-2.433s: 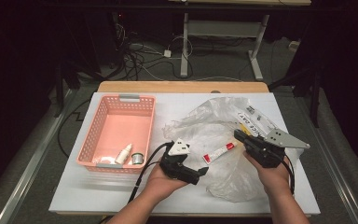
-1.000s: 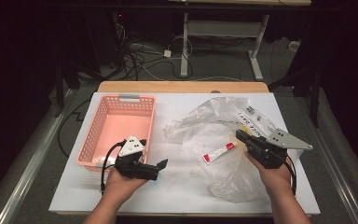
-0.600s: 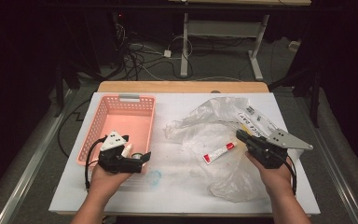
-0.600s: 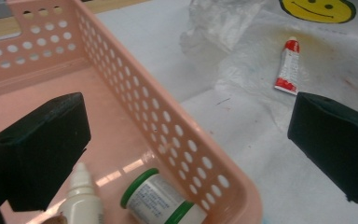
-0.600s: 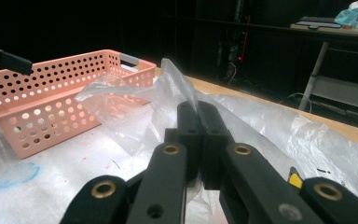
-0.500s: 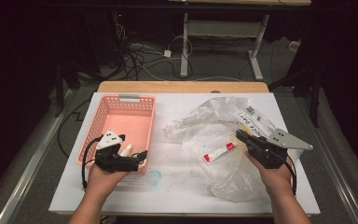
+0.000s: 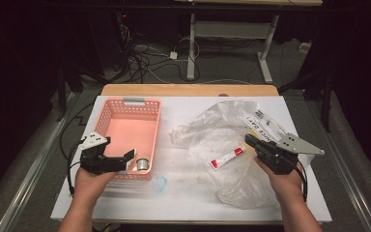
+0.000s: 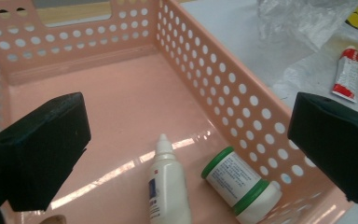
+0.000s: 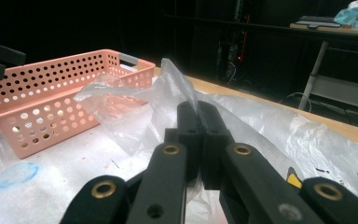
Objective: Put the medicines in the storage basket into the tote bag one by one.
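High view: moved left since a second ago, left gripper (image 7: 128,157) now hovering over the near end of the pink basket (image 7: 107,120), jaws wide, nothing in them. Right gripper (image 7: 251,140) parked in the same spot, pinched shut on the clear plastic bag (image 7: 222,121). Red-and-white tube (image 7: 227,158) lying on the bag.

Left gripper view: looking down into the basket. White dropper bottle (image 8: 168,186) and green-capped bottle (image 8: 240,183) lying side by side on the floor, between the spread jaws.

Right gripper view: jaws squeezed together, crinkly bag film caught between them.
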Demonstrator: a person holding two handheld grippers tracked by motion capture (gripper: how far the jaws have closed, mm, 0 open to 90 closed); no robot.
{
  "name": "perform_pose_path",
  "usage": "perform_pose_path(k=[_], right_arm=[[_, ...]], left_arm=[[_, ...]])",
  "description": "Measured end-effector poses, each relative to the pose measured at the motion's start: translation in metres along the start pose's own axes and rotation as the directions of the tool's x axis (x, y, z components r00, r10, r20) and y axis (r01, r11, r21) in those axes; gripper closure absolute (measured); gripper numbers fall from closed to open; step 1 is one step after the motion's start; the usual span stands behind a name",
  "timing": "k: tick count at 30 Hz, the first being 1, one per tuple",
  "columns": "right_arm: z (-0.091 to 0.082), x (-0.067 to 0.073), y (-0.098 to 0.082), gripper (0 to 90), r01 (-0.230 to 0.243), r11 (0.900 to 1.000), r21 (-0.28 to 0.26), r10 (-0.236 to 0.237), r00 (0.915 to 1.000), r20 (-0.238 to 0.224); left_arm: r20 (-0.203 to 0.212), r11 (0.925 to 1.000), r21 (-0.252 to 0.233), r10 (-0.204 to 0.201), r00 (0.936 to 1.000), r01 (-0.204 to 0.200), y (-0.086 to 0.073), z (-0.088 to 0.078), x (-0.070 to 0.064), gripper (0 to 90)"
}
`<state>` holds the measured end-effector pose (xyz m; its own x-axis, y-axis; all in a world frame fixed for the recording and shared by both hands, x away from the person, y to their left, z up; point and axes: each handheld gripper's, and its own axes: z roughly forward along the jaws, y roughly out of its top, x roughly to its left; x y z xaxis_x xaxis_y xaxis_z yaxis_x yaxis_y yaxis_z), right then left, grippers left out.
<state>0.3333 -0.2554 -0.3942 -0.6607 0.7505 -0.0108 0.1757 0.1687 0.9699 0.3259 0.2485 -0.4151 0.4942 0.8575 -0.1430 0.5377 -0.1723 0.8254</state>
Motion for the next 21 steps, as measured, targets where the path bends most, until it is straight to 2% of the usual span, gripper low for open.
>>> perform_pose_path(k=[12,21], right_arm=[[0.001,0.0,-0.001,89.7,-0.002,1.0,0.002,0.002,1.0,-0.001],[0.001,0.001,-0.002,89.7,-0.002,1.0,0.012,0.002,1.0,-0.001]], left_arm=[[0.018,0.9996,0.027,0.001,0.9998,-0.001,0.001,0.006,-0.005,0.4],[0.047,0.9989,0.031,0.034,0.9983,-0.036,0.007,0.009,-0.018,2.3]])
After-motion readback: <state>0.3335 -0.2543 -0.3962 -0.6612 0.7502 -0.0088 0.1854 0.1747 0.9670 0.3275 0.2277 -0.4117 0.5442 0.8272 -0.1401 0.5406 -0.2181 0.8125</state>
